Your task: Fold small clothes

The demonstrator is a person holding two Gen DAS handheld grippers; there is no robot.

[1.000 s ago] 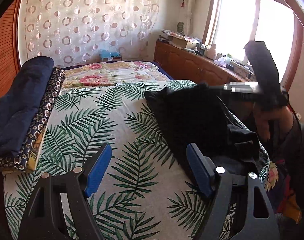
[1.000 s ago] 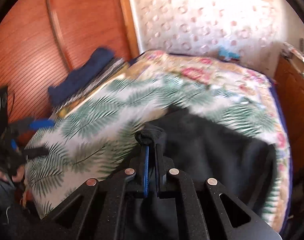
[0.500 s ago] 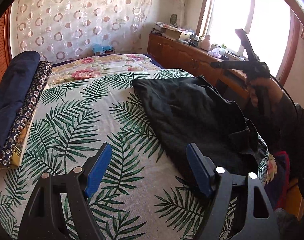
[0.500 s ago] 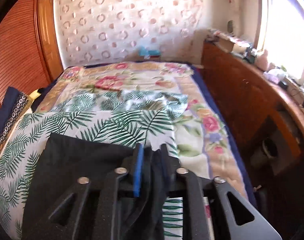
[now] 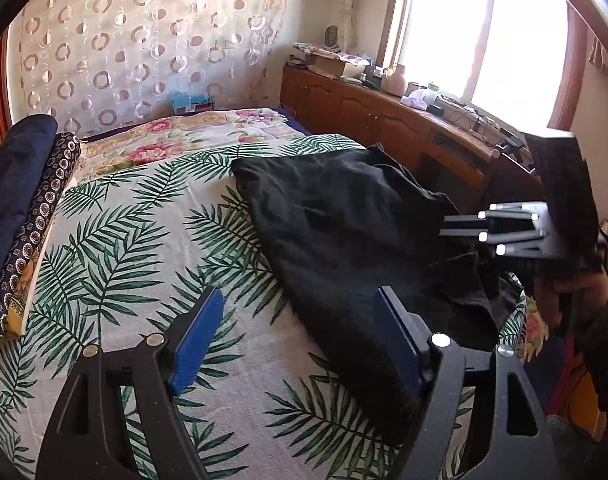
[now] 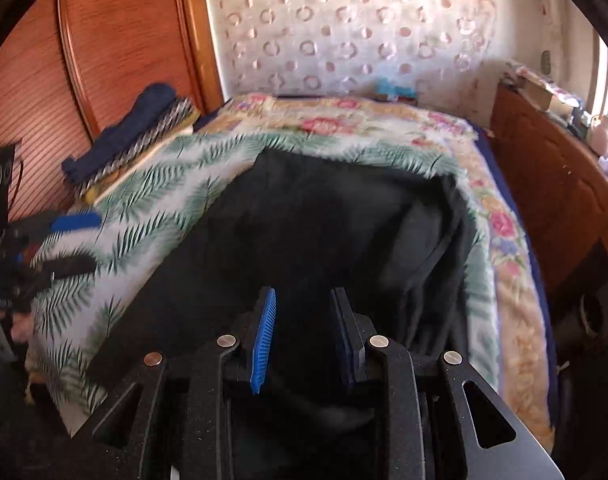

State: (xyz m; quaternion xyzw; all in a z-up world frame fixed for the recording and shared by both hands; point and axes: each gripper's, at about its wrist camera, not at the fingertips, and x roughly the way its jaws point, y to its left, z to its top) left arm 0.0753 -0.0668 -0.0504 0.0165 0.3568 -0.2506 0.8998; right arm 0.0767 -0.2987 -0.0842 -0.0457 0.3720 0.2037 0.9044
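Observation:
A black garment (image 5: 343, 232) lies spread on the palm-leaf bedsheet (image 5: 144, 240), rumpled at its right end near the bed edge. It fills the middle of the right wrist view (image 6: 311, 224). My left gripper (image 5: 300, 320) is open and empty, hovering over the sheet at the garment's near left edge. My right gripper (image 6: 304, 320) is open with a narrow gap, just above the garment's near end, holding nothing. The right gripper also shows in the left wrist view (image 5: 463, 226) at the far right.
A stack of folded dark blue and patterned clothes (image 5: 20, 200) sits on the bed's left side. A floral quilt (image 5: 192, 136) covers the far end. A wooden cabinet (image 5: 383, 120) with clutter runs along the right. A wooden wardrobe (image 6: 84, 60) stands at the left.
My right gripper has let go of the black garment and opened slightly. The garment has dropped flat onto the bed. The left gripper has stayed open.

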